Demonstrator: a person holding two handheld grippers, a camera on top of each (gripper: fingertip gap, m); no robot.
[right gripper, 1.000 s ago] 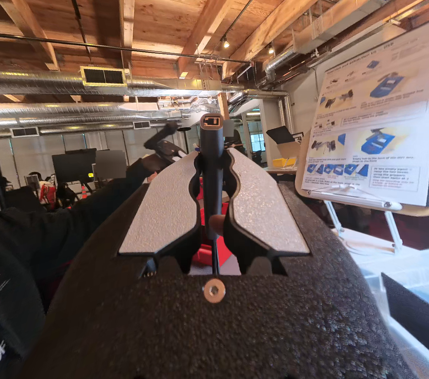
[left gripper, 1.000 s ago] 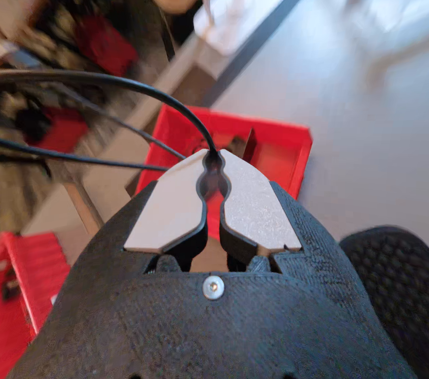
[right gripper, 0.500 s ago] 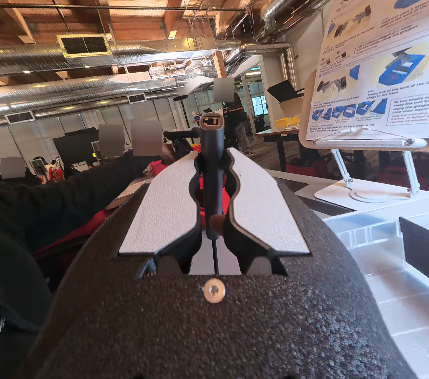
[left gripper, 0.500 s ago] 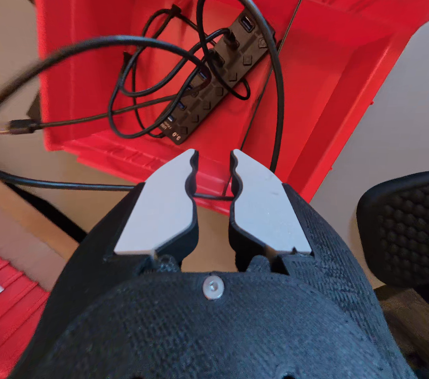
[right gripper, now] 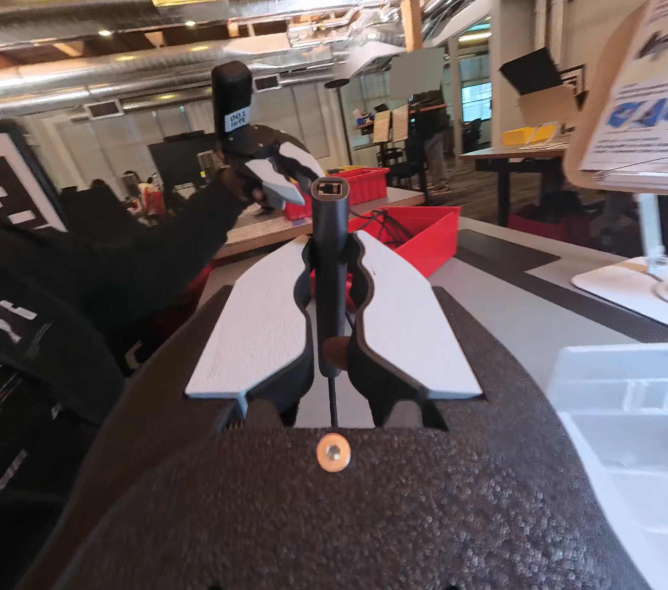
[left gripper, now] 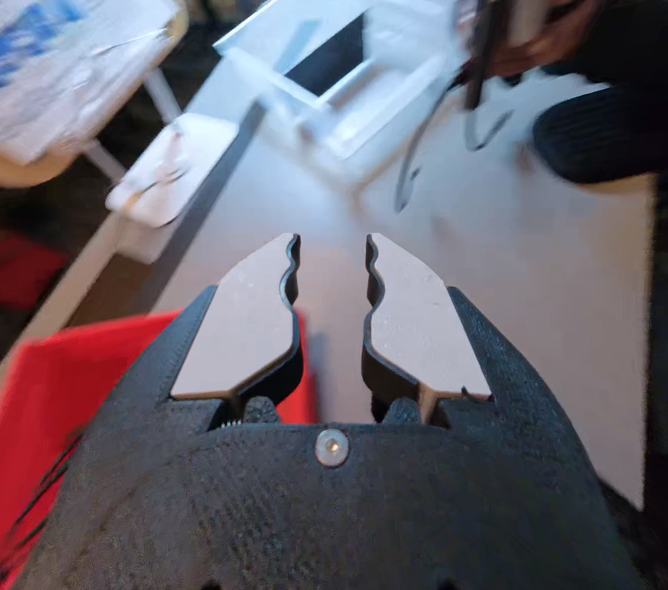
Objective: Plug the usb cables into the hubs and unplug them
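R gripper clamps black hub upright at frame centre, long axis vertical, port end pointing up. L gripper empty, jaws apart, above grey table.

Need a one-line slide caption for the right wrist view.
Right hand-held gripper clamps an upright black USB hub; left hand-held gripper hovers open above a red bin.

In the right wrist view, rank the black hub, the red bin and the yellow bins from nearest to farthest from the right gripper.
1. The black hub, clamped upright in the right gripper.
2. The red bin, just beyond on the grey table, slightly right.
3. The yellow bins, on a far table, upper right.
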